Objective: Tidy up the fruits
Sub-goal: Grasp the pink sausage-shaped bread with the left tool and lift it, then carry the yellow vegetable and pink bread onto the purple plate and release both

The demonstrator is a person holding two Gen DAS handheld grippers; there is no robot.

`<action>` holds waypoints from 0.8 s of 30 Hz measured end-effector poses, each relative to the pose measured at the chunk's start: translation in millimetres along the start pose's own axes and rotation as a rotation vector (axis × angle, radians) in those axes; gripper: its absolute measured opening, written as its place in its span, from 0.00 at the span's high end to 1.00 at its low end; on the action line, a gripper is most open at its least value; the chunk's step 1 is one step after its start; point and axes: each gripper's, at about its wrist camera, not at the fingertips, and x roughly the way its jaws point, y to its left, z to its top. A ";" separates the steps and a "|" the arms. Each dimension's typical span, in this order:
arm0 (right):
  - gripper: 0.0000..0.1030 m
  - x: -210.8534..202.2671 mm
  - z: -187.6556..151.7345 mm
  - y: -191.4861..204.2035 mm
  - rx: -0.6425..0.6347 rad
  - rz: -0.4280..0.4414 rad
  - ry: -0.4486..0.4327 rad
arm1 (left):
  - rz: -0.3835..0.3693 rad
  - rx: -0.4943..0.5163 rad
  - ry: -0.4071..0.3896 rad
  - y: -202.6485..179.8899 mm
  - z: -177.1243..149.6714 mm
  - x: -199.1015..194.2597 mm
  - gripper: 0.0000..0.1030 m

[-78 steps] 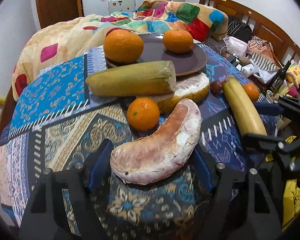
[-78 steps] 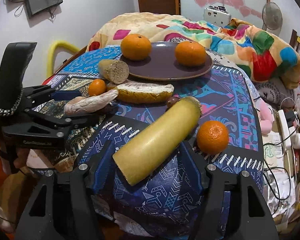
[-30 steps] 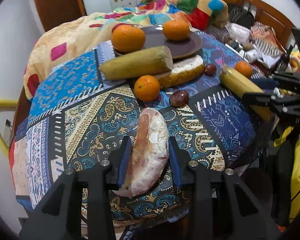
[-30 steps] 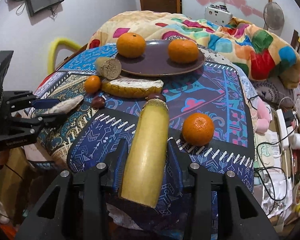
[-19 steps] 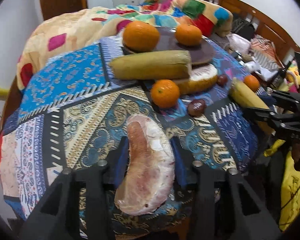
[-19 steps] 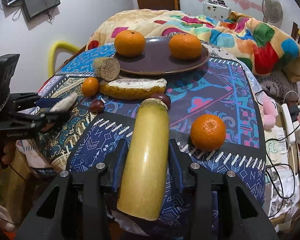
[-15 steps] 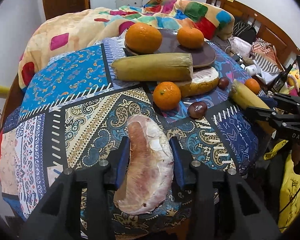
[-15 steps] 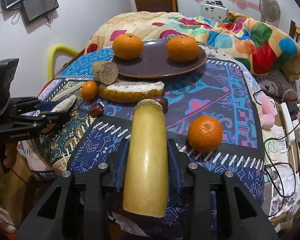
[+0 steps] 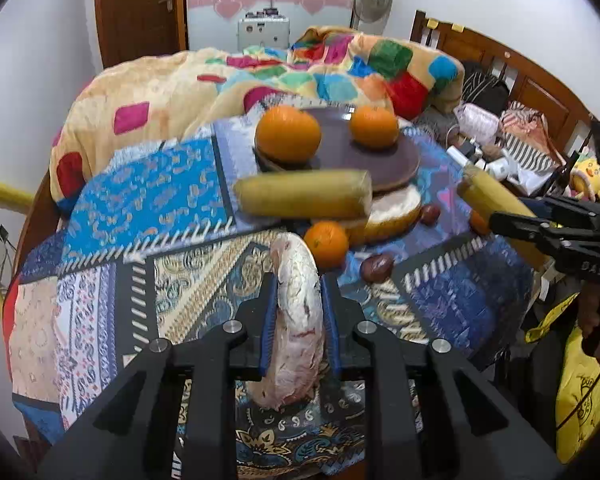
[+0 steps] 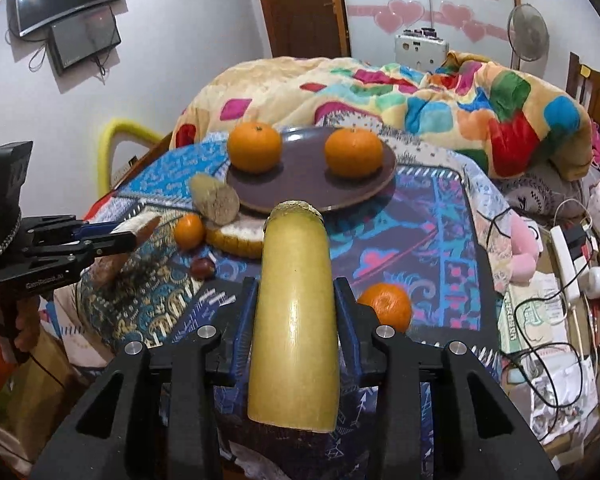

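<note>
Right now I am holding a piece in each tool. My left tool [image 9: 296,312] is clamping narrow on the peeled pomelo wedge [image 9: 298,316], whose long curve is running straight out along the fingers and arching up towards the plate [image 9: 396,160]. My right tool [image 10: 294,316] is gripping the yellow stalk piece [image 10: 294,312], its long axis also lying along the fingers with the cut end pointing at the plate. Both pieces seem to be lifting clear of the bench [image 9: 140,216], and the plate is lying ahead of both tools, past the second stalk piece [image 9: 304,198] and the small orange [image 9: 326,243]. The right tool looks slightly nearer to it (a judgement only). Two oranges [image 10: 254,146] are already sitting on the plate. I cannot make out whether the wedge's lower tip is touching the cloth, since the fingers are covering it, and the far pomelo slice [image 9: 396,212] is half hidden behind the stalk.
</note>
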 end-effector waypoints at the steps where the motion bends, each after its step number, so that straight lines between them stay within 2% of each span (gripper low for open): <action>1: 0.66 -0.2 2.2 -0.6 0.000 0.002 -0.003 | -0.005 0.000 -0.010 -0.9 2.8 -3.0 0.79; 12: 0.66 4.9 30.5 -1.0 -0.010 0.004 -0.058 | -0.036 -0.005 -0.117 -10.0 44.5 -22.1 0.80; 24: 0.66 14.9 61.9 -8.8 -0.017 0.017 -0.122 | -0.058 0.023 -0.192 -21.5 87.0 -10.0 0.80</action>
